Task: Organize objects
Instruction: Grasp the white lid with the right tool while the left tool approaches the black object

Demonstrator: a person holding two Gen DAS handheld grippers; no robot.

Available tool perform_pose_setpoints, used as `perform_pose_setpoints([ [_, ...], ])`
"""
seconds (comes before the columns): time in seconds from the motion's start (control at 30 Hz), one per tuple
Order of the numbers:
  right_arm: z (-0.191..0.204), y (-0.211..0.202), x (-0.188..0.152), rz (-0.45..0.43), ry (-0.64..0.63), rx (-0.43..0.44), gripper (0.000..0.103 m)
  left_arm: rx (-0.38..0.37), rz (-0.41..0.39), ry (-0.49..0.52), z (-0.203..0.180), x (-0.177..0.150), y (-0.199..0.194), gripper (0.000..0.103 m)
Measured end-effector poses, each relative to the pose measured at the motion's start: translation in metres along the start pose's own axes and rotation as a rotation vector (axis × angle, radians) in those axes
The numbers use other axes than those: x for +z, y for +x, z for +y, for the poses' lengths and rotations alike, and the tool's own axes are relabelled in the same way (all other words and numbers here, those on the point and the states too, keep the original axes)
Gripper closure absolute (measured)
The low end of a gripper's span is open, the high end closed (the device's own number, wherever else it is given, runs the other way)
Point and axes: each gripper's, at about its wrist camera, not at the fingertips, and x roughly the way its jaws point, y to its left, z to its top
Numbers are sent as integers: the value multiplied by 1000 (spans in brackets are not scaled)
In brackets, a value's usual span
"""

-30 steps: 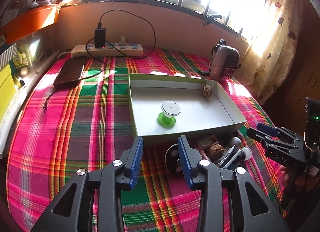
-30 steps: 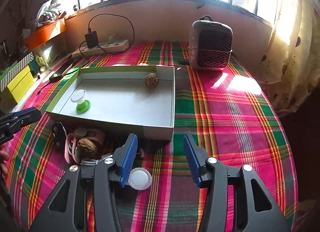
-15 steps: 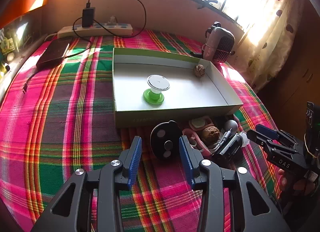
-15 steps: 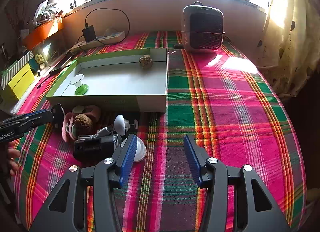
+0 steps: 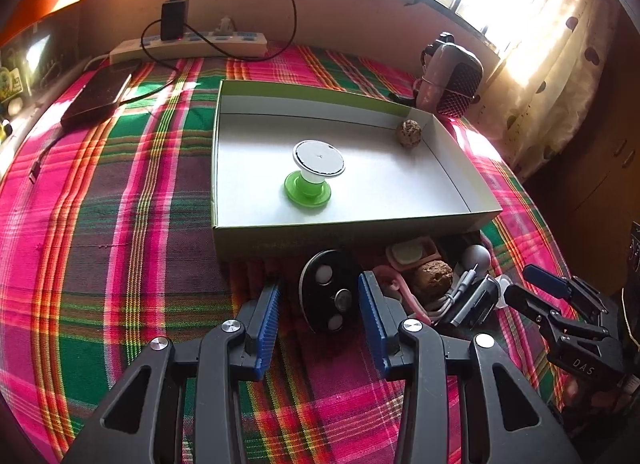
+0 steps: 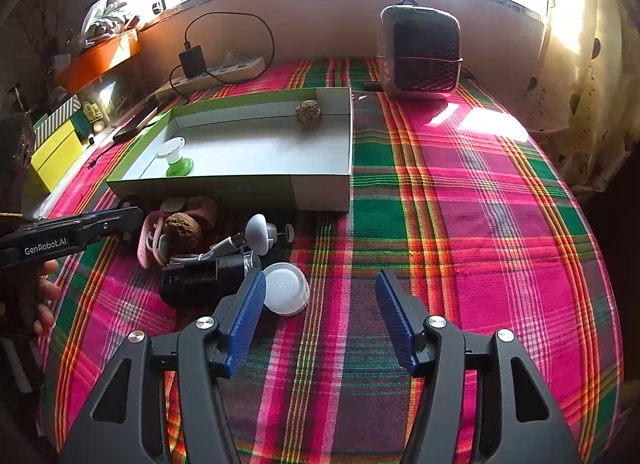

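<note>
Left wrist view: the left gripper (image 5: pixel 318 300), its blue ribbed pads spread apart, is angled down over a black oval disc with three round silver studs (image 5: pixel 330 296). The disc lies between the two pads, close to the right one; neither pad visibly presses on it. Its jaws have just been opening. The disc rests on the pink, green and red plaid cloth (image 5: pixel 120 223), just in front of the near wall of the shallow rectangular cardboard tray with green outer sides and a white floor (image 5: pixel 400 187). Inside the tray stand a green-footed spool with a white round top (image 5: pixel 316 171), near the middle, and a brown rough ball (image 5: pixel 409 133) in the far right corner.

Right wrist view: the right gripper (image 6: pixel 320 314) also has its jaws apart, having just been opening, with only cloth between them. A white translucent round cap (image 6: pixel 287 288) lies beside the left pad, outside the gap. Behind it sits a heap of loose items before the tray: a black boxy device (image 6: pixel 200 278), a brown wrinkled nut (image 6: pixel 183 232), a pink looped piece (image 6: pixel 146 240) and a white cable with plug (image 6: pixel 224 246). A grey mesh-fronted heater (image 6: pixel 418 53) stands at the far edge of the cloth.
</note>
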Motion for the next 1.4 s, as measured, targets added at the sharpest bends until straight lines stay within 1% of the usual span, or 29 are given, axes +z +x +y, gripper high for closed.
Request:
perform_pose_setpoints([
  [0.23, 8, 4, -1, 10, -35, 6, 45, -5, -3, -11, 3, 3, 2, 66],
  [0.43, 9, 7, -1, 24, -57, -24, 45, 6, -6, -26, 6, 3, 1, 75],
  [0.6, 6, 12, -2, 42, -62, -62, 45, 8, -6, -22, 6, 3, 1, 76],
  [0.73, 5, 15, -3, 52, -60, -65, 45, 9, -5, -25, 7, 3, 1, 76],
  [1.0, 5, 19, 1, 44, -66, -60, 45, 26, -9, -17, 3, 4, 2, 76],
  [1.2, 4, 18, 1, 44, -57, -61, 45, 26, -9, -18, 3, 3, 2, 78],
  [1.27, 4, 18, 1, 42, -58, -62, 49, 26, -10, -18, 4, 3, 1, 78],
  [1.33, 4, 17, 1, 38, -58, -58, 58, 25, -10, -18, 4, 3, 2, 78],
  [1.4, 3, 17, 1, 35, -55, -60, 64, 25, -9, -19, 4, 3, 1, 78],
])
